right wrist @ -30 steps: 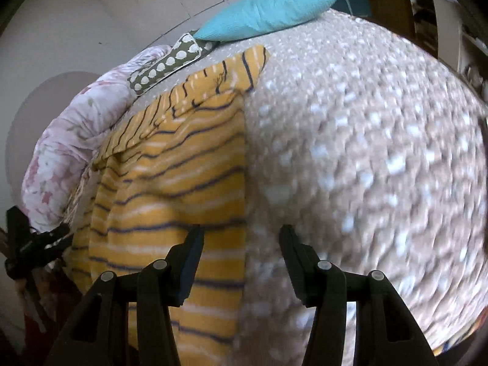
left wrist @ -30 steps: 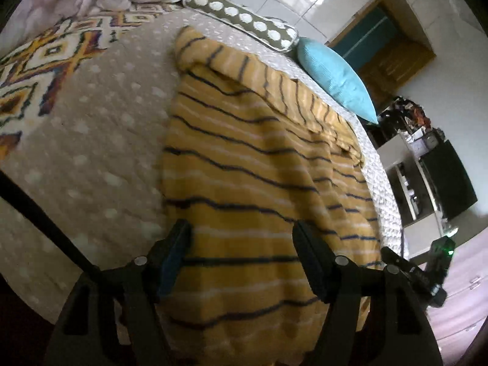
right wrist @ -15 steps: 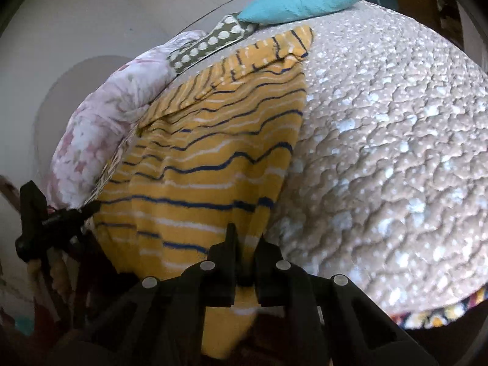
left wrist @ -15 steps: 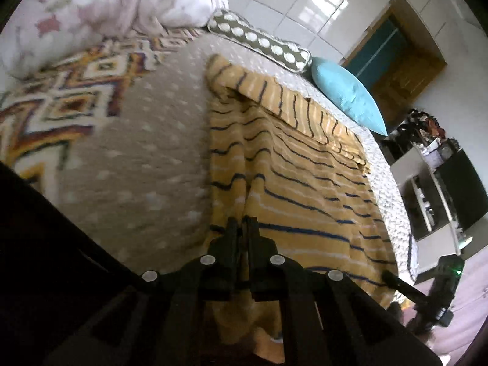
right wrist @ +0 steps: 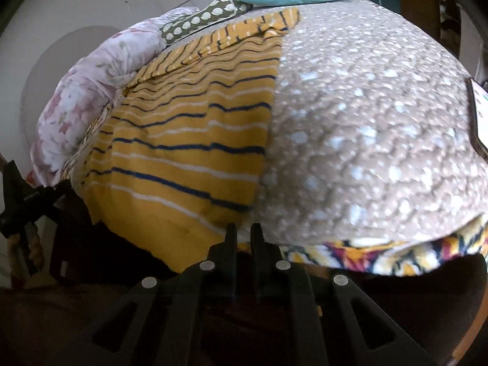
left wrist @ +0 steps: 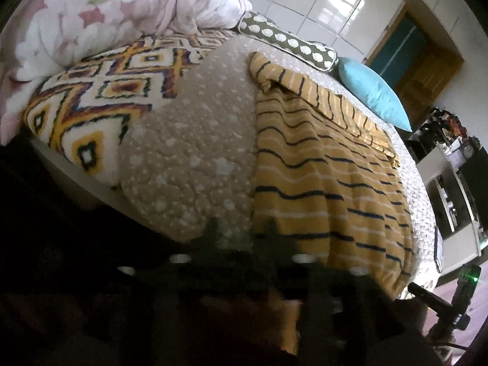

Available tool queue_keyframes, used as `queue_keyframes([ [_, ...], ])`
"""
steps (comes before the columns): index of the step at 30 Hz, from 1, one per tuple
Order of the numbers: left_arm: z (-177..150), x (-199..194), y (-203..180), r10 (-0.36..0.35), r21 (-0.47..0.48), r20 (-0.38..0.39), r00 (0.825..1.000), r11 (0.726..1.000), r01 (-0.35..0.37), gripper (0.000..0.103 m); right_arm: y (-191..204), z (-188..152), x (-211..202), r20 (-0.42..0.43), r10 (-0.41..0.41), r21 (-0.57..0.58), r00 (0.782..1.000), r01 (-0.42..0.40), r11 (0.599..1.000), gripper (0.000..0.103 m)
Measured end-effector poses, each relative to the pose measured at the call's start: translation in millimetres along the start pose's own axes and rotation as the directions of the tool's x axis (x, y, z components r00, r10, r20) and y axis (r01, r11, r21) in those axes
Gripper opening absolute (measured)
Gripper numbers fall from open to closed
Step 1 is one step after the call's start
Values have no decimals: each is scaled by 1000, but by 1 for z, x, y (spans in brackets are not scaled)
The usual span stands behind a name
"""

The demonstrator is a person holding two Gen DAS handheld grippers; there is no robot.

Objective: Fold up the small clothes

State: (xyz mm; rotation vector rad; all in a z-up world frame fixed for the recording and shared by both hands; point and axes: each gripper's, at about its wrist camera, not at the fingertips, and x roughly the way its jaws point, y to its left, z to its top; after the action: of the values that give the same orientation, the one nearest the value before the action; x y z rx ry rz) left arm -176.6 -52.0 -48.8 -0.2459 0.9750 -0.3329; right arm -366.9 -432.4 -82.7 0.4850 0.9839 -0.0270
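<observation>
Right gripper: my 2 black fingers are drawn close with only a thin slit between them, pinching the near right corner of the mustard-yellow knit top with navy and white stripes
Left gripper: dark and blurred low in my left view; the fingers stand a little apart at the top's near left corner, and I cannot tell whether they have cloth between them
Garment position: it lies spread lengthwise on the beige dotted quilted bedspread, hem hanging over the near edge of the bed, sleeves folded across the far end near the turquoise cushion and the olive polka-dot bolster
Handling, my judgement: soft, light and floppy, so it will sag between the 2 holds and can drag on the quilt's bumpy surface; the knit looks stretchy, so a hard pull would skew the stripes
Where to hold: the 2 hem corners, each bite taking both layers, so the edge lifts as 1 straight line
Pose: both tools sit low at the bed's near edge, pointing forward along the garment, roughly level, 1 at each side seam
Risk: a shallow pinch on the left could slip once the hem is lifted
</observation>
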Motion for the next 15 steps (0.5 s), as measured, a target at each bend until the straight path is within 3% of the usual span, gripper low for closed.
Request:
queue_keyframes([
  [2,-1,6,-5,-41,-9,-4,999,999,41,63,-5,2,0,4,22,33,1000,-22,999,26],
  [4,-3,18,-11,-77,-1,-37,996,997,77,72,-11,5,1,11,56,64,998,-56,996,46],
  [7,-11,42,-20,-123,9,-110,986,992,125,72,-11,9,9,-7,104,78,995,-103,992,55],
  [11,-22,63,-29,-181,9,-187,966,983,185,71,3,11,28,-54,120,52,991,-117,992,60],
  [12,-24,67,-31,-176,14,-203,963,983,183,64,7,10,32,-60,119,40,991,-117,992,61],
  [13,-25,68,-30,-145,19,-208,967,988,152,41,10,11,35,-63,122,32,990,-121,992,61],
  [14,-24,68,-27,-121,13,-208,971,992,127,28,13,11,37,-67,136,24,988,-135,991,61],
  [15,-26,66,-23,-135,-13,-201,970,991,135,22,16,11,38,-71,147,16,987,-146,989,56],
])
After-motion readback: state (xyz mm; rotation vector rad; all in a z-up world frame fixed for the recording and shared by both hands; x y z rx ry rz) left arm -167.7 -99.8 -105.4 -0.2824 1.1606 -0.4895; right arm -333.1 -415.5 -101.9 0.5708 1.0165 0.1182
